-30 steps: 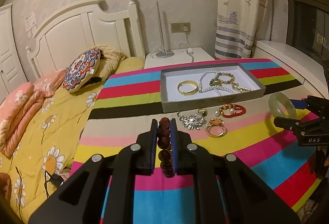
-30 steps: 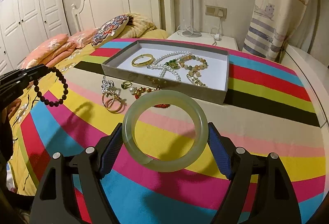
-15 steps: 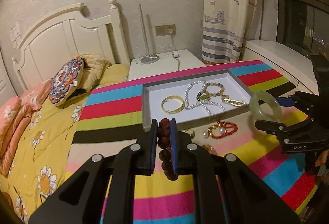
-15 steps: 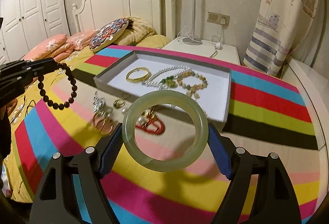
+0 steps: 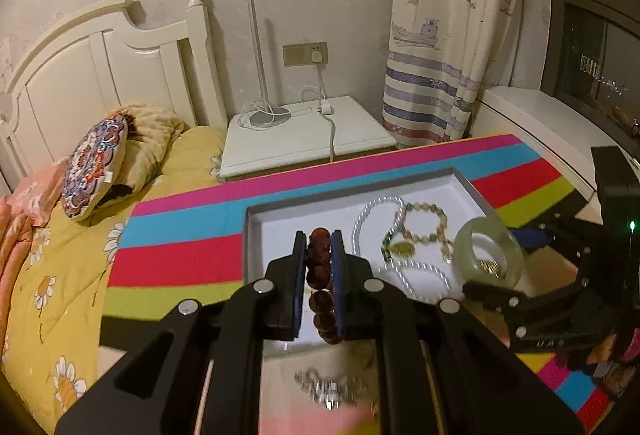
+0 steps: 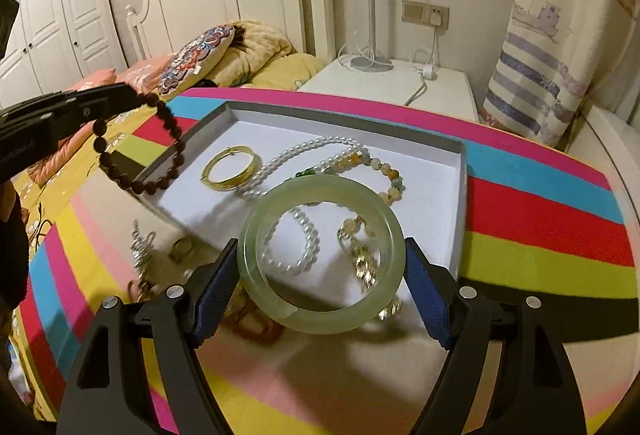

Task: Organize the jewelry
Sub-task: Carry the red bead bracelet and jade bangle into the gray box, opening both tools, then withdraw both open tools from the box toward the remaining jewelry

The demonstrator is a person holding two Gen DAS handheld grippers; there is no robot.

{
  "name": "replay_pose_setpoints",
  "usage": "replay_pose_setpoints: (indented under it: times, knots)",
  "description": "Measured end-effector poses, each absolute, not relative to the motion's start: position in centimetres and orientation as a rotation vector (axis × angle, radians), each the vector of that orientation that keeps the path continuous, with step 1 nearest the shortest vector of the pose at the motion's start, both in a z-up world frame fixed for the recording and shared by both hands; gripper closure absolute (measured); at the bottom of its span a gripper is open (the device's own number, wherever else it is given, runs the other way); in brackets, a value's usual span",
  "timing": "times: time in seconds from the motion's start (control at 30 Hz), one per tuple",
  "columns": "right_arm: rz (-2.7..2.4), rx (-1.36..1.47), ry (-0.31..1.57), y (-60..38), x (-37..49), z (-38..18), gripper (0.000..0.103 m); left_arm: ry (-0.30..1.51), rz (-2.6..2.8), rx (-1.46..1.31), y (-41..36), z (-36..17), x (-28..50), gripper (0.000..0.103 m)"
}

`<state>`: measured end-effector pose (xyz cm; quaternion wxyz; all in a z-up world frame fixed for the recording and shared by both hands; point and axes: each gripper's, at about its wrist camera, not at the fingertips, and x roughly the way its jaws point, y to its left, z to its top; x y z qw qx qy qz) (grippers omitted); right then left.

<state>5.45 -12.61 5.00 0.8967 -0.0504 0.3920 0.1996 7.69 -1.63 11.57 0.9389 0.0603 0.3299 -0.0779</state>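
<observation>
Above the striped cloth (image 6: 540,211) that covers the table, a green jade bangle (image 6: 322,259) is being held by the right gripper (image 6: 320,283), its blue pads (image 6: 214,287) set wide apart and pressed against the bangle's two outer sides, so that the ring is being carried roughly flat over the near part of the shallow grey tray (image 6: 462,171). A dark bead bracelet (image 6: 148,151) is being gripped by the left gripper (image 5: 319,267), whose jaws are drawn narrow on a few beads while the rest of the loop is hanging down; in the right wrist view it is being held over the tray's left corner. Inside the tray, a gold bangle (image 6: 230,173), a white pearl necklace (image 6: 304,155) and a strand of mixed pale stones (image 6: 384,171) are lying on the white floor, the pearls and stones partly tangled together. On the cloth just in front of the tray, several small pieces (image 6: 160,255) are lying loose, too blurred for their kind to be told. Behind the table, a white bedside cabinet (image 5: 304,143) and a bed (image 5: 52,275) are being shown.
</observation>
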Motion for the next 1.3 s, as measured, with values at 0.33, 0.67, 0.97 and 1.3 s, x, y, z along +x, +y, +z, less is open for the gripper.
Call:
replay_pose_setpoints:
  times: [0.33,0.67,0.97,1.3]
  knots:
    - [0.403,-0.113,0.88,-12.3,8.7,3.0,0.026,0.759,-0.192,0.092,-1.7,8.0,14.6,0.091]
    - [0.397,-0.118,0.902,-12.5,10.3,2.0,0.026,0.833,-0.099,0.13,-0.4,4.5,17.9,0.083]
    - [0.405,-0.106,0.872,-12.2,10.4,3.3,0.017,0.823,-0.1,0.139,0.3,3.8,17.3,0.032]
    - [0.405,-0.034,0.777,-14.1,7.3,6.7,0.016,0.712,-0.017,0.104,3.5,7.6,12.3,0.002]
